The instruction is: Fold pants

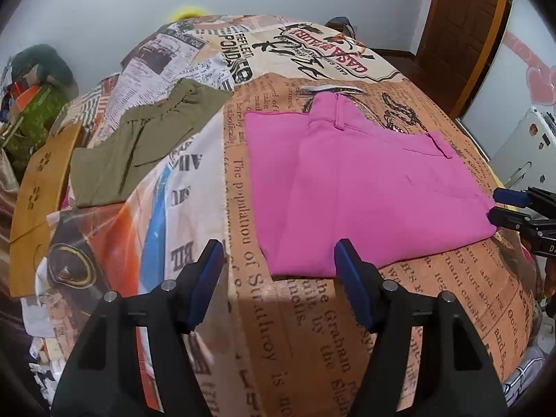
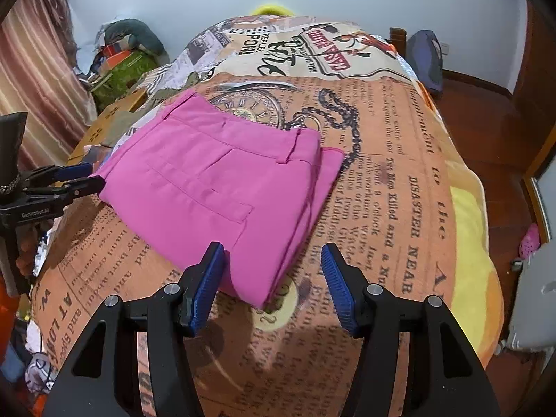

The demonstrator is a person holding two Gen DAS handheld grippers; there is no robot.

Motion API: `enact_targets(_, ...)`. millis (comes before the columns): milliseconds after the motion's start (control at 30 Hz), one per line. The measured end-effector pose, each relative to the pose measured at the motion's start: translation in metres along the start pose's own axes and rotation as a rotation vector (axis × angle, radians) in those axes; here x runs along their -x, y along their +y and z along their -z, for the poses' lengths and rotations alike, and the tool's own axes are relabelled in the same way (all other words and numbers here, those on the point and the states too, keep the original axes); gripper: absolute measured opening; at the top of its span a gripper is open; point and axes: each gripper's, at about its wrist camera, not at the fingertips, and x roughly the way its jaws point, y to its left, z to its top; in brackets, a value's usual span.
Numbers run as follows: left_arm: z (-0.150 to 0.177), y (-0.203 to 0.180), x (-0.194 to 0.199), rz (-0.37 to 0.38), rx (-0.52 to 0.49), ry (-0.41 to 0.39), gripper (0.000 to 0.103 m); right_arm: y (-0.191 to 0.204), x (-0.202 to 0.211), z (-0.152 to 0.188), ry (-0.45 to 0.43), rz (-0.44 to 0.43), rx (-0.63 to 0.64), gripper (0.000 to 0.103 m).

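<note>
The pants [image 1: 365, 187] lie folded on the bed [image 1: 312, 330], mid-frame, waistband toward the top. Both grippers are open and empty: the left gripper [image 1: 279, 267] beside the near-left corner, the right gripper [image 2: 272, 264] over the near-right corner, about equally near.

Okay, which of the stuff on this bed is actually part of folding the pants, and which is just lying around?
Part of the job: pink pants, left tool, right tool, both open and empty.

Lying about: olive garment, newspaper-print bedspread, wooden board.
</note>
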Motion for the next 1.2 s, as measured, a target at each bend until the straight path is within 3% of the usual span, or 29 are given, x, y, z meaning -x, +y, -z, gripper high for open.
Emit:
enact_targets(200,-0.015,-0.005,0.016,0.027,-0.005,-0.034,0.066,0.003,0.012,-0.006,-0.033,0.064,0.050,0.054)
enact_targets(400,-0.042,-0.006,0.012,0.053,0.001,-0.064,0.075,0.000,0.016,-0.021,-0.083,0.027,0.028,0.056)
enact_targets(600,-0.053,0.002,-0.024,0.079,0.035,-0.008,0.075,-0.011,-0.016,-0.029,-0.047,0.019,-0.019,0.058)
enact_targets(767,-0.056,0.011,-0.047,0.146,0.082,0.043,0.075,-0.028,-0.045,-0.028,0.021,-0.052,-0.113,0.058)
enact_targets(933,-0.062,0.011,-0.060,0.189,0.087,0.059,0.075,-0.036,-0.051,-0.029,0.031,-0.115,-0.160,0.058)
enact_targets(1200,-0.073,0.008,-0.081,0.262,0.117,0.099,0.075,-0.037,-0.059,-0.034,0.022,-0.144,-0.159,0.058)
